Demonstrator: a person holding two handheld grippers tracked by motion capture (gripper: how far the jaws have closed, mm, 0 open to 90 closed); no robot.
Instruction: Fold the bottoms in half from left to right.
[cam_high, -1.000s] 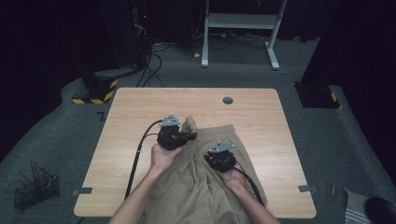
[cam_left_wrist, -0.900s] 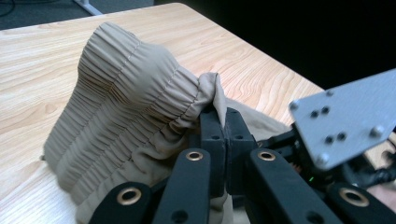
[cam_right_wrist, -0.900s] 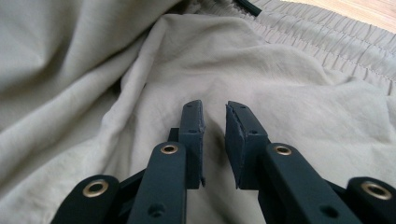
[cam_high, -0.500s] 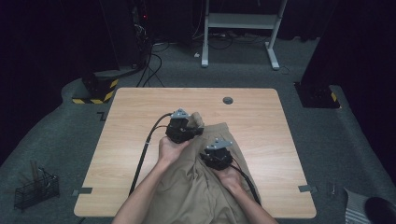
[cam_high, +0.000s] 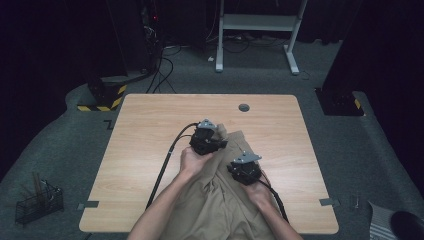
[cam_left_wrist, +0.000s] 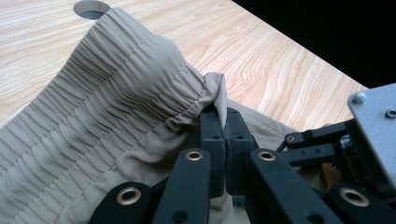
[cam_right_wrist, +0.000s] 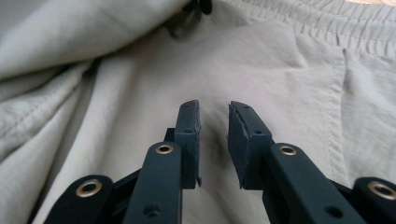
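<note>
A khaki garment (cam_high: 220, 210) with a gathered elastic waistband (cam_left_wrist: 116, 93) lies on the wooden table (cam_high: 150, 125) and runs off its near edge. My left gripper (cam_high: 220, 145) is shut on a corner of that waistband (cam_left_wrist: 225, 116), where the fabric folds over the jaw tips. My right gripper (cam_high: 234, 169) hovers low over a flat part of the cloth (cam_right_wrist: 280, 60). Its jaws (cam_right_wrist: 214, 112) stand a little apart and have just been closing. The cloth lies beneath them and nothing is pinched between the pads.
A round cable hole (cam_high: 244, 107) sits near the table's far edge. On the floor are a wire basket (cam_high: 37, 202) at the left, a yellow-black striped base (cam_high: 102, 97) and a white desk frame (cam_high: 255, 25) beyond the table.
My left gripper has carried the waistband to the right and slightly farther up the table. The right gripper has shifted only a little to the right.
</note>
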